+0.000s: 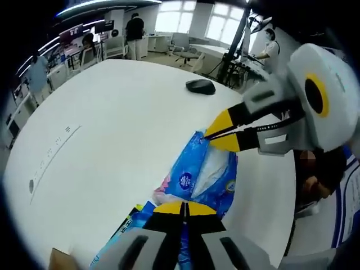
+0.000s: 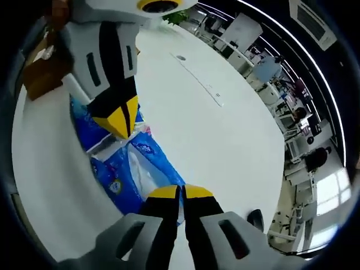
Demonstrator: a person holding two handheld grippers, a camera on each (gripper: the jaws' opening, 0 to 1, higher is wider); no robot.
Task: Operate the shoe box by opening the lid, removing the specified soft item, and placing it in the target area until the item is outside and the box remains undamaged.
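A soft blue tissue pack is stretched between both grippers above the white table. My left gripper is shut on its near end. My right gripper reaches in from the right and is shut on the far corner of the pack. In the right gripper view, the right gripper pinches one end of the pack, and the left gripper comes down from above, shut on the other end. The brown cardboard shoe box stands behind it; a corner of the box shows by my left jaws.
A black mouse-like object lies near the far table edge, seen also as the dark object. The table is broad and white. People, chairs and desks stand around the room beyond it.
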